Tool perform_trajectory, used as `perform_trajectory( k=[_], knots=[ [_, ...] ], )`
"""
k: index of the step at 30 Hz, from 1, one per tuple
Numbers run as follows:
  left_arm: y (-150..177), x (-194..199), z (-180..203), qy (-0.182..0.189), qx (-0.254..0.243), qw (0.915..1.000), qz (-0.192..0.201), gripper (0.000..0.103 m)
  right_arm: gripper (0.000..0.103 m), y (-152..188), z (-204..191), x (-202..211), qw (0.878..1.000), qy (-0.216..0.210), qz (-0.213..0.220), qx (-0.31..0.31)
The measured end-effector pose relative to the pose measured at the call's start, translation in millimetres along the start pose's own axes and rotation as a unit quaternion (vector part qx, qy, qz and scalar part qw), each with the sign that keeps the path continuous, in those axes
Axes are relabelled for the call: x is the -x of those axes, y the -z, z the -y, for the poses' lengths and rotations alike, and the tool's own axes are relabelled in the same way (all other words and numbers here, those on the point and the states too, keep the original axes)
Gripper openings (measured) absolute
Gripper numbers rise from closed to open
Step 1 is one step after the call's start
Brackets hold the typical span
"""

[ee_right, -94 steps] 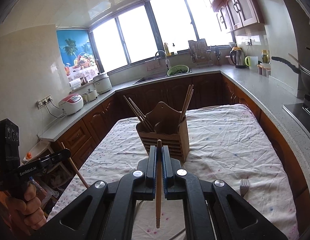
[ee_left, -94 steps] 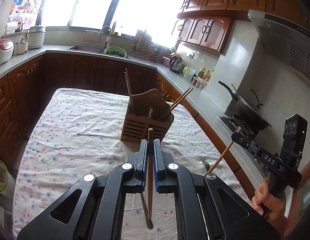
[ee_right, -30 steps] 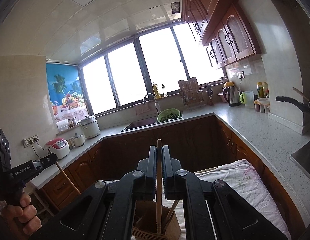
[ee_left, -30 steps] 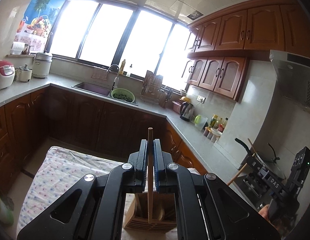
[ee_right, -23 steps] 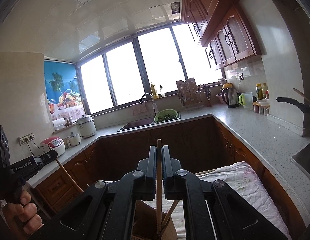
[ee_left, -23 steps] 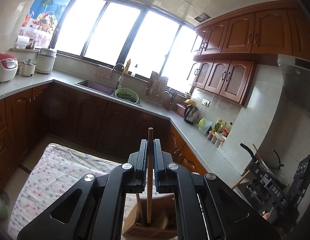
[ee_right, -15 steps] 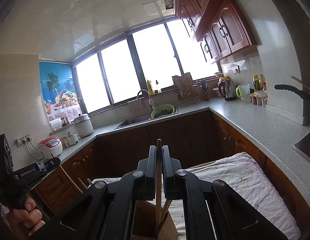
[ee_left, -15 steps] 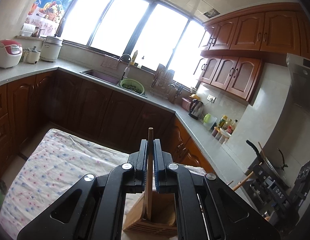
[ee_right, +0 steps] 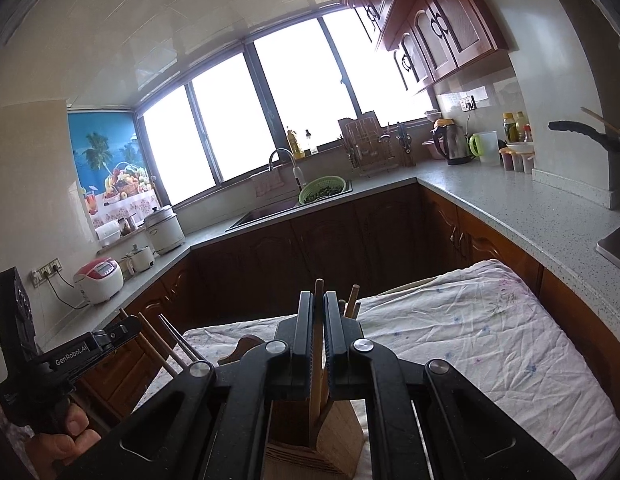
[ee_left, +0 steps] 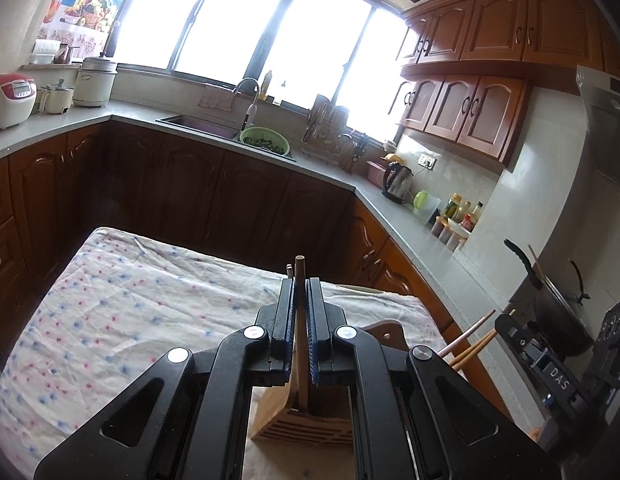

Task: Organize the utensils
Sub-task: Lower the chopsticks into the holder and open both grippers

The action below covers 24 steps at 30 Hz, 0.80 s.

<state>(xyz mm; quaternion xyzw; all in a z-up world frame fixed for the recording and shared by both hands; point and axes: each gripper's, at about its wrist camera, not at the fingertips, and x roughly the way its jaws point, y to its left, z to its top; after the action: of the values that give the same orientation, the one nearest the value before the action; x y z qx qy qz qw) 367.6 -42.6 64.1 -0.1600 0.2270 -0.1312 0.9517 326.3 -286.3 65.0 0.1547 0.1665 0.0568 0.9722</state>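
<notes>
Both my chopsticks sit lower than a second ago, tips now inside the wooden holder (ee_left: 305, 420) | left fingers (ee_left: 301, 312) slightly parted around chopstick (ee_left: 299, 320), grip uncertain | right fingers (ee_right: 318, 320) clamped on chopstick (ee_right: 317, 344) | holder stands on cloth-covered worktop (ee_left: 129, 320)

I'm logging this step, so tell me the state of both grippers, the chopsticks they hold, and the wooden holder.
left gripper: shut on left chopstick
left chopstick: upright, lower end down in the holder
right gripper: shut on right chopstick
right chopstick: upright, lower end down in the holder
wooden holder: standing on the tablecloth, chopsticks inside
</notes>
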Motion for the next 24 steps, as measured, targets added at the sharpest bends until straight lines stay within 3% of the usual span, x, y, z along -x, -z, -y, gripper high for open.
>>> perform_trajectory(
  k=[24],
  knots=[
    [2,-7,5,-0.004,-0.021,0.9996,-0.019,0.005,0.006,10,11,-9,0.999,0.002,-0.031,-0.020]
  ],
)
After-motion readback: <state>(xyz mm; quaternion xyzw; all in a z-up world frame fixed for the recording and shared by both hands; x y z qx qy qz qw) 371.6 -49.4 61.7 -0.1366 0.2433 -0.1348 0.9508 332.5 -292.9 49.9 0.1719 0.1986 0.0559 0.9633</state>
